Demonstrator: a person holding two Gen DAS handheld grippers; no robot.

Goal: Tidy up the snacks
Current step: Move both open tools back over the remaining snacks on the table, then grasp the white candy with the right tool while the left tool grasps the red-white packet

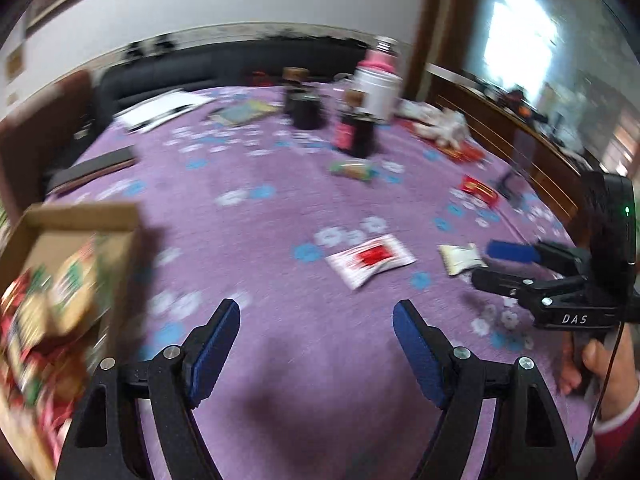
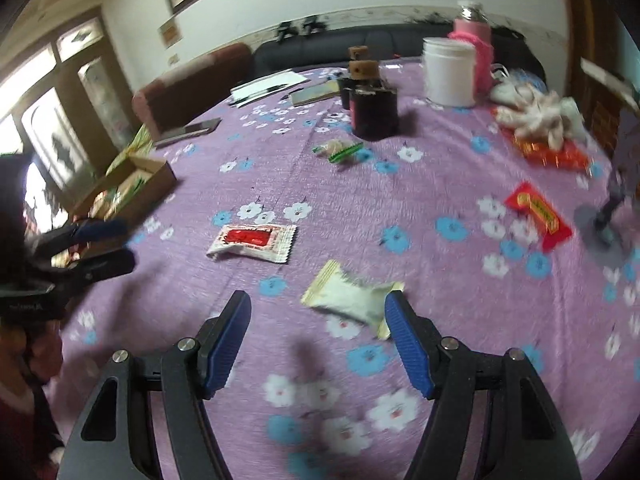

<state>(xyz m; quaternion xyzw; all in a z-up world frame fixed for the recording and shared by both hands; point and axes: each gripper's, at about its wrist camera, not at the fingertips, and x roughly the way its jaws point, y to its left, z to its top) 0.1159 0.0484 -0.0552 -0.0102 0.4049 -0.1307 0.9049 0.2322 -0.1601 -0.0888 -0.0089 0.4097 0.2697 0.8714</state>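
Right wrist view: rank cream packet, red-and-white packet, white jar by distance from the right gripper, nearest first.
From the right gripper:
1. Cream packet, just ahead, by the right-hand finger.
2. Red-and-white packet, further ahead, to the left.
3. White jar, far end of the table, right of centre.

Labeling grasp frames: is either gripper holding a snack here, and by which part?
Nothing held. Left gripper open over bare cloth. Right gripper open; cream packet lies by its finger, ungripped.

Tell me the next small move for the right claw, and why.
Probably ease the right claw forward and slightly right to straddle the cream snack packet. The claw is open and empty, the packet lies flat on the purple tablecloth just ahead, against its right finger, and the cardboard box already holds snacks.
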